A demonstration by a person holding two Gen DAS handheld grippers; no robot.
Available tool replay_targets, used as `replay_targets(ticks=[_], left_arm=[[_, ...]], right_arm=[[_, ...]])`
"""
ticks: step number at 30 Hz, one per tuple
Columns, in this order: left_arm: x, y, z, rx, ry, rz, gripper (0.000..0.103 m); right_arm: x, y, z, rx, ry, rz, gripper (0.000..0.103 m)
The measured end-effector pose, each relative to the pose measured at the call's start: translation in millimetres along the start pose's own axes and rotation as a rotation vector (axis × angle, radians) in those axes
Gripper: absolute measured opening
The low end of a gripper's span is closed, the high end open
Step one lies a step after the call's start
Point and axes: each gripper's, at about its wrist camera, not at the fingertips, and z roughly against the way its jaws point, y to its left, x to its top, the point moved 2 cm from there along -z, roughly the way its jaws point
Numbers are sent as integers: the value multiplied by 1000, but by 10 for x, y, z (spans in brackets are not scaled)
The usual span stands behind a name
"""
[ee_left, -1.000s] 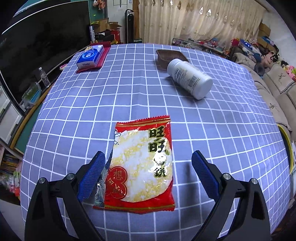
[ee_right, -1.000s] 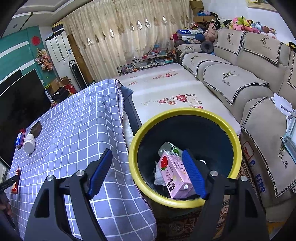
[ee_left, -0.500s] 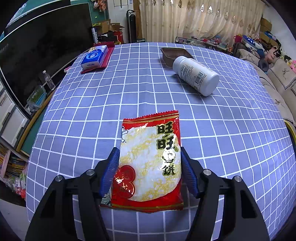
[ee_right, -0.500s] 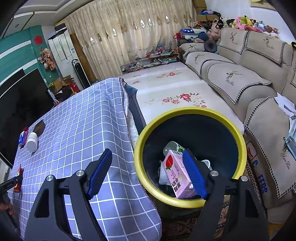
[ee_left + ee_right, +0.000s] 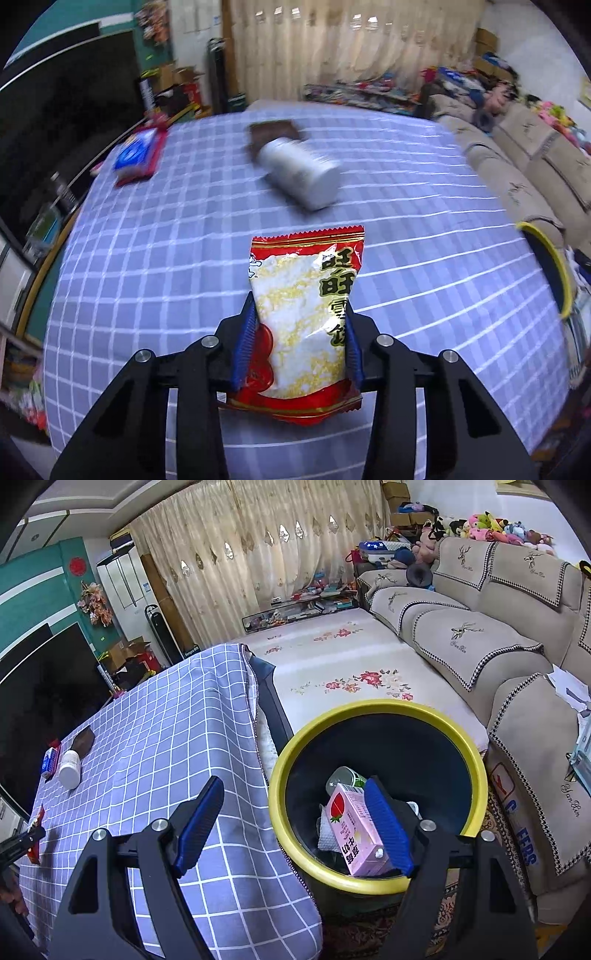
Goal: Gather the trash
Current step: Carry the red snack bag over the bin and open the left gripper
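Observation:
A red and white snack packet (image 5: 295,266) sits between the blue pads of my left gripper (image 5: 300,306). The jaws are closing and the pads press on its two long sides, bowing it. It is held a little above the checked tablecloth (image 5: 147,258). From the right wrist view the same packet (image 5: 37,834) is a small red shape at the table's near left end. My right gripper (image 5: 293,786) hangs open over the yellow-rimmed bin (image 5: 369,709), nothing between its fingers. In the bin lie a pink carton (image 5: 351,834) and a green can (image 5: 345,777).
A white bottle (image 5: 301,173) lies on its side mid-table, a brown tray (image 5: 273,133) behind it. A blue tissue pack (image 5: 135,155) sits at the far left. The bin's rim (image 5: 554,266) shows beyond the table's right edge. A sofa (image 5: 480,638) flanks the bin.
The left jaws have come together from wide open onto the packet's sides, and the packet has risen off the cloth as the view swung. The right gripper has stayed put.

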Motion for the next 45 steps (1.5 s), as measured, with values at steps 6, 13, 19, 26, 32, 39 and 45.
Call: replay_targets(ticks=[6, 13, 19, 26, 32, 39, 45], left_arm=[[234, -714, 81, -143, -22, -129, 41], [535, -1969, 19, -351, -23, -335, 41], [674, -3034, -157, -486, 24, -481, 41], [668, -4155, -426, -540, 83, -628, 48], [688, -4598, -828, -515, 117, -631, 73], [758, -4521, -932, -509, 104, -570, 86], [812, -3945, -569, -532, 29, -457, 93]], right_arm=[[-6, -161, 104, -15, -19, -24, 74], [-3, -530, 287, -77, -49, -73, 74], [-11, -912, 424, -132, -62, -131, 75], [-82, -1179, 479, -162, -53, -174, 75], [-114, -1353, 533, -186, -52, -196, 76], [-159, -1421, 559, -192, -47, -210, 77], [-163, -1253, 477, -162, -27, -178, 78]])
